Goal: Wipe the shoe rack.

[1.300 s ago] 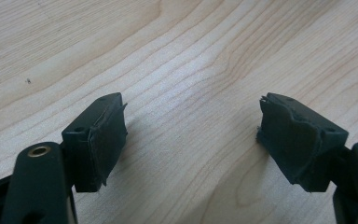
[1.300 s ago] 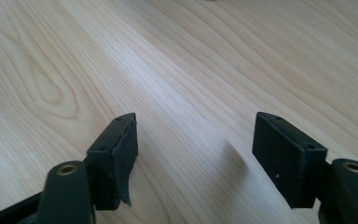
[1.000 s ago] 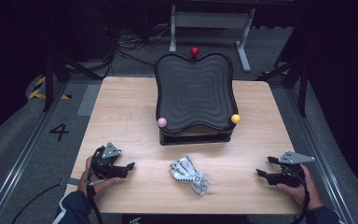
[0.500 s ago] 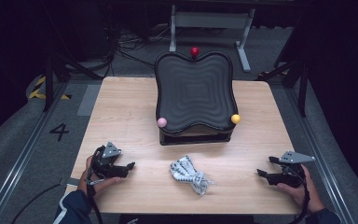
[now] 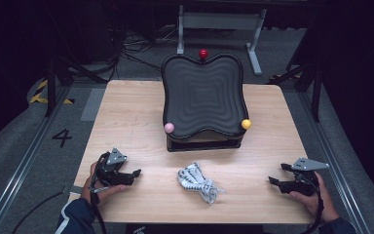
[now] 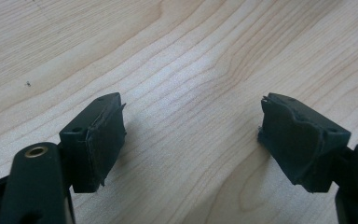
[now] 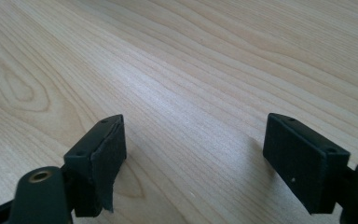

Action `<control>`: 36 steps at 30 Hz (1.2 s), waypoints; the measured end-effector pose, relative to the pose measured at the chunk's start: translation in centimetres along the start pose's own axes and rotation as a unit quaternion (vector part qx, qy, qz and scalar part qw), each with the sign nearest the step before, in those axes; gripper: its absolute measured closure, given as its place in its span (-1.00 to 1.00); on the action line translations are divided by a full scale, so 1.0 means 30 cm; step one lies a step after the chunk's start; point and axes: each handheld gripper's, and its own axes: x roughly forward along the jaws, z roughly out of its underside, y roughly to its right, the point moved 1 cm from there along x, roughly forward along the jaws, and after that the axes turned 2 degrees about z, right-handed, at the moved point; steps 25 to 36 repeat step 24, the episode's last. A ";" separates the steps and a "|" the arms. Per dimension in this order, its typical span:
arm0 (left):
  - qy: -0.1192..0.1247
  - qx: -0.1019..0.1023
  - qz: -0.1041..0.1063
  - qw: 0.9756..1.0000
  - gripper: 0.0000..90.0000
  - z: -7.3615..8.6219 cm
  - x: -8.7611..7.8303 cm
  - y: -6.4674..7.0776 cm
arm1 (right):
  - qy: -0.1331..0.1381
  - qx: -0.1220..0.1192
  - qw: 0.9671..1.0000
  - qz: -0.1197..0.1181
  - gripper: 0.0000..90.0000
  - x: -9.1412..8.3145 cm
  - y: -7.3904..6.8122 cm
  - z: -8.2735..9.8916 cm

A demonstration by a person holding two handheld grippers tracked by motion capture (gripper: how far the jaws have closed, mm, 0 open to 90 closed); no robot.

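Lying near the middle of the front edge of the pale wooden table (image 5: 126,112), between the two claws: a bundled white-and-grey coiled cable (image 5: 198,181), long axis apparently running from back-left to front-right. Left gripper (image 5: 135,172) somewhat nearer, jaws wide apart and empty; right gripper (image 5: 274,174) likewise open, holding nothing.

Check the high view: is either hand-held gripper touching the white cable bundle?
No, the white cable bundle lies alone between the left hand-held gripper and right hand-held gripper.
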 end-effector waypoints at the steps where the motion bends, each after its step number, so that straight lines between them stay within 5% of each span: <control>1: 0.000 0.000 0.000 1.000 -0.52 0.000 0.000 0.000 | 0.000 0.000 1.000 0.000 -0.51 0.000 0.000 0.000; 36: -0.002 -0.003 -0.004 1.000 -0.52 0.000 -0.001 0.002 | 0.000 0.003 1.000 0.004 -0.54 0.003 0.000 -0.002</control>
